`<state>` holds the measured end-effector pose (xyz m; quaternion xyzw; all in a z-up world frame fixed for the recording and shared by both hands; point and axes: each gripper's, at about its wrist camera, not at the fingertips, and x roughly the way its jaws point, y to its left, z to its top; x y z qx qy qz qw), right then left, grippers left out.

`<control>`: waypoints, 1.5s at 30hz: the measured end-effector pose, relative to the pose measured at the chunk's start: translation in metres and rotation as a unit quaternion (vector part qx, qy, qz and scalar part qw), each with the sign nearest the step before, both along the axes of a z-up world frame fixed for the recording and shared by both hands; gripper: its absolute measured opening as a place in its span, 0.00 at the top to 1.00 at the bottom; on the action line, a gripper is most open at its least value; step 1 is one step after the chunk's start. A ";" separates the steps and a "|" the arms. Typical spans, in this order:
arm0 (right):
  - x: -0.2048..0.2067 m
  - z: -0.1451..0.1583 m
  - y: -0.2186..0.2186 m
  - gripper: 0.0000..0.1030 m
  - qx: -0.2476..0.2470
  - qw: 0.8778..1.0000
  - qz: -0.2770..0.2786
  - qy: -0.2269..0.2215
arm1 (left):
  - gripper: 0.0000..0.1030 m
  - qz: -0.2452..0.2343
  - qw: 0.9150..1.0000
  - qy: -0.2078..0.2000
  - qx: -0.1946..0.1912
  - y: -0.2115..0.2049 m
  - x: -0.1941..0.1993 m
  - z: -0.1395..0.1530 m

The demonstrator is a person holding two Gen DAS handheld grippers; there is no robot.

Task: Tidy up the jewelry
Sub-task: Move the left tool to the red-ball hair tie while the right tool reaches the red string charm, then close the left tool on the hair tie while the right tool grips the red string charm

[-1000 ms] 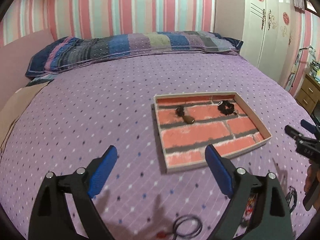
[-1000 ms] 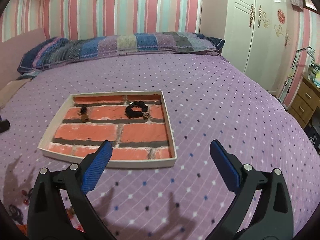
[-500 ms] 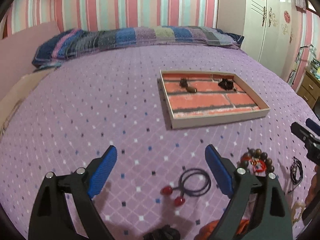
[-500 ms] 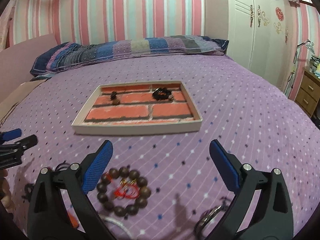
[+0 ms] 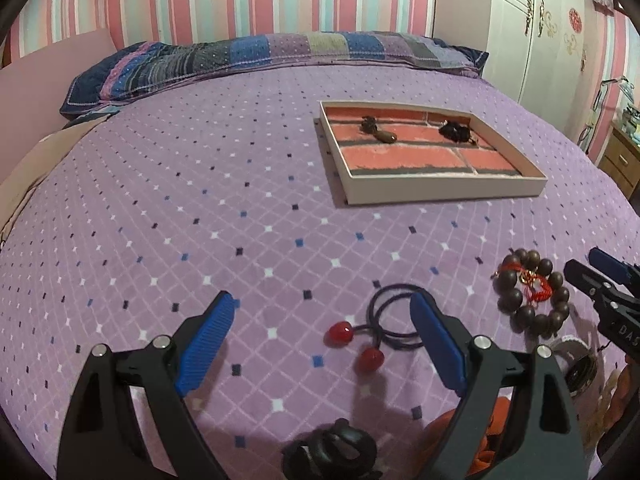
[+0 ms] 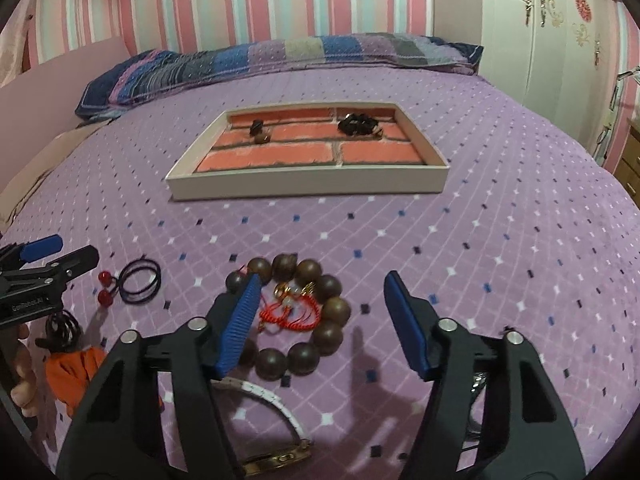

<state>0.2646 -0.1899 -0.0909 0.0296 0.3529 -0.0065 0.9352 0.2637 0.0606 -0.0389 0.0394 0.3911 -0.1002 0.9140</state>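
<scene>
A shallow tray (image 5: 444,190) (image 6: 304,190) with a brick-pattern floor lies on the purple bedspread. It holds a brown pendant (image 5: 384,136) and a black beaded piece (image 5: 456,132). Nearer me lie a dark wooden bead bracelet with red cord (image 5: 532,292) (image 6: 308,316), a black hair tie with two red beads (image 5: 384,328) (image 6: 132,280), a black coiled tie (image 5: 332,452) and a white strap (image 6: 272,400). My left gripper (image 5: 320,336) is open above the hair tie. My right gripper (image 6: 320,320) is open over the bracelet.
Striped pillows (image 5: 260,56) lie along the bed's far edge. A white wardrobe (image 5: 560,32) and a wooden bedside cabinet (image 5: 620,160) stand to the right. Orange fabric (image 6: 72,372) and a metal ring piece (image 5: 580,368) lie by the near edge.
Both grippers have pulled back from the tray and dropped toward the loose jewelry near the bed's front. Both stay open.
</scene>
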 end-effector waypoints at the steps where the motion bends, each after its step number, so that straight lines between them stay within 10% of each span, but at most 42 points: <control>1: 0.001 -0.003 0.002 0.43 0.000 1.000 0.003 0.004 | 0.15 -0.002 1.000 0.004 -0.001 -0.001 0.000 -0.003; 20: 0.021 -0.026 0.022 0.65 -0.013 0.998 0.041 0.054 | 0.16 -0.041 0.997 0.067 0.013 -0.027 0.018 -0.018; 28: 0.026 -0.035 0.023 0.71 -0.014 0.996 0.045 0.071 | 0.36 -0.050 0.991 0.121 0.010 -0.031 0.035 -0.033; 45: 0.023 -0.038 0.030 0.91 -0.032 0.997 0.050 0.048 | 0.80 -0.032 0.995 0.096 0.001 -0.029 0.030 -0.033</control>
